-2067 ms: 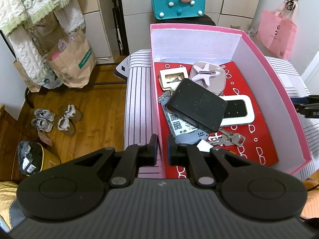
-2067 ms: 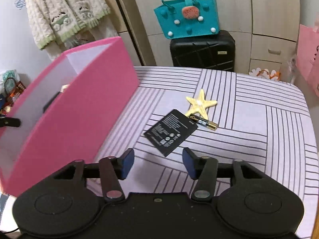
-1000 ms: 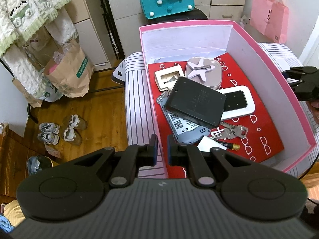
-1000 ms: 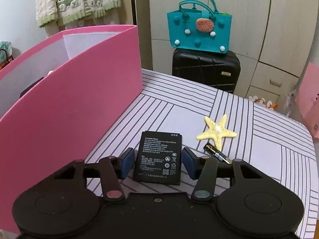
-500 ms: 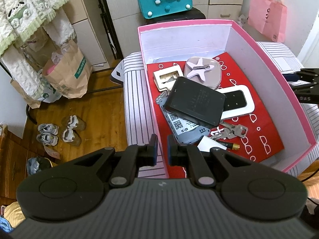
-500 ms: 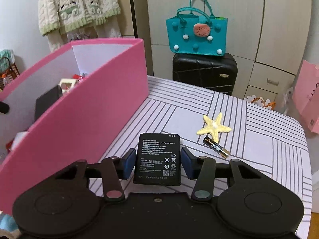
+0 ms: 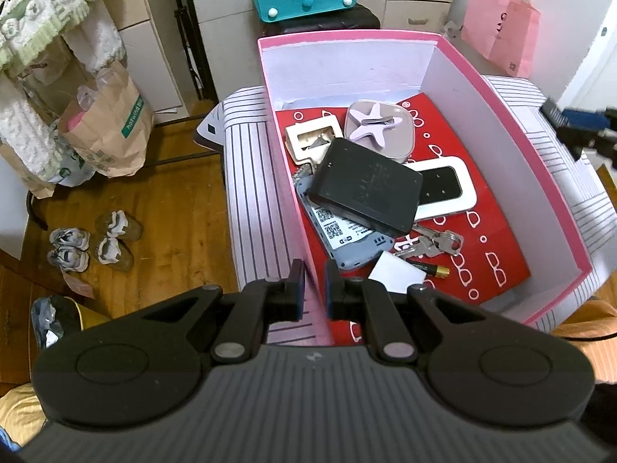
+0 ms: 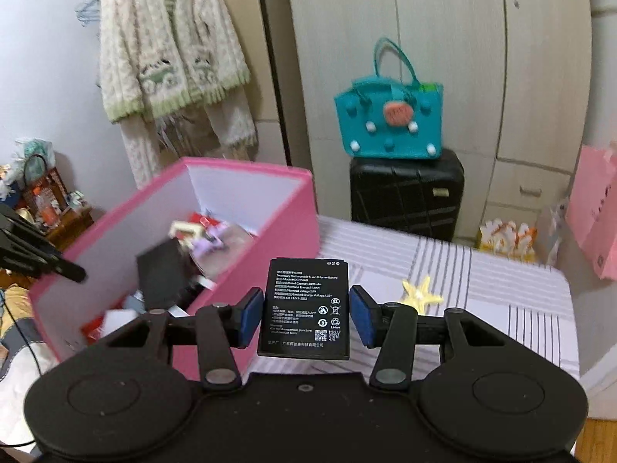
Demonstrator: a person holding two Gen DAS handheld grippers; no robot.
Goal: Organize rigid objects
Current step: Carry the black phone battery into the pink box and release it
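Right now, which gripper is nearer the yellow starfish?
Right. The right gripper, holding the battery, hovers just beside the yellow starfish; the left gripper clamps the pink box wall opposite.

The left gripper (image 7: 311,283) fills the bottom of its picture. It is black plastic with a wide grey body that has thin ridges across it. Two big round discs sit near the lower left and lower right corners. Two flat black arms lead up to the middle, each with a shiny silver screw. The two fingers (image 7: 296,283) are short and dark.

The right gripper (image 8: 306,316) is black too, with the same round discs and silver screws. Its pads (image 8: 251,315) are bright blue. A tiny screw sits in the middle of its body, low in the frame.
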